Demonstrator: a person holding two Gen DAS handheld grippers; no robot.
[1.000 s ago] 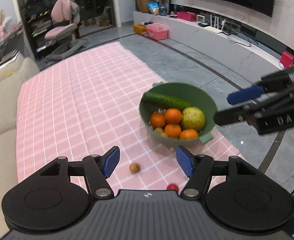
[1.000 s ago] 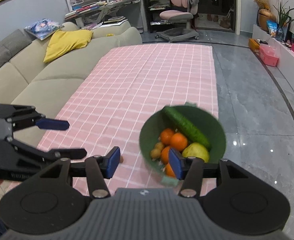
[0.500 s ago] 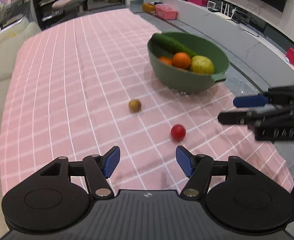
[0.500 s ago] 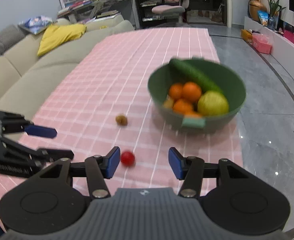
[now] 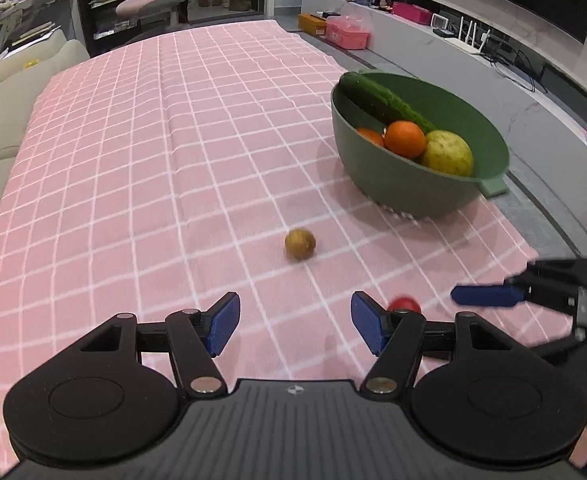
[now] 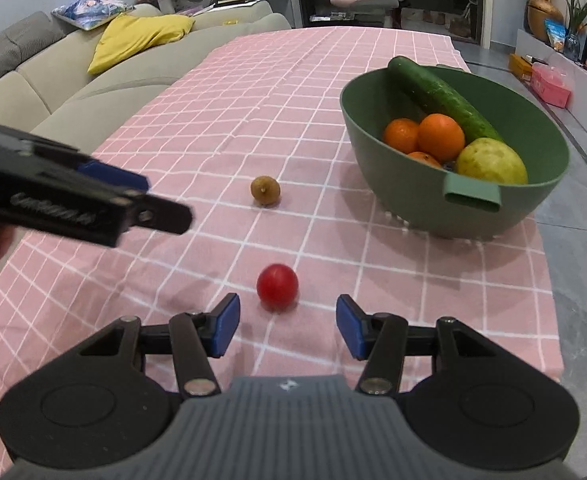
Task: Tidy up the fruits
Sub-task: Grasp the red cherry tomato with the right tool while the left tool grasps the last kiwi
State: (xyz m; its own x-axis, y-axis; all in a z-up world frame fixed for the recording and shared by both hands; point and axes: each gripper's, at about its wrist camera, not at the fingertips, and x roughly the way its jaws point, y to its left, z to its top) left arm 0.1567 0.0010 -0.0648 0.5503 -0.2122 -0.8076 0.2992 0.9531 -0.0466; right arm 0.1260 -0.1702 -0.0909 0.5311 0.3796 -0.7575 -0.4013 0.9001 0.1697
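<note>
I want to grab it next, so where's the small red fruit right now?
The small red fruit lies loose on the pink checked cloth, just ahead of the right gripper, nearer than the brown fruit.

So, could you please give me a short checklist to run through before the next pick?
1. Right gripper open, empty: ok.
2. Tomato just ahead of its jaws, slightly left of centre: ok.
3. Left gripper empty, jaws closing on nothing: ok.
4. Brown fruit ahead of left gripper, not between the jaws: not ok yet.
5. Room left in bowl: ok.
6. Grippers apart from each other: ok.
</note>
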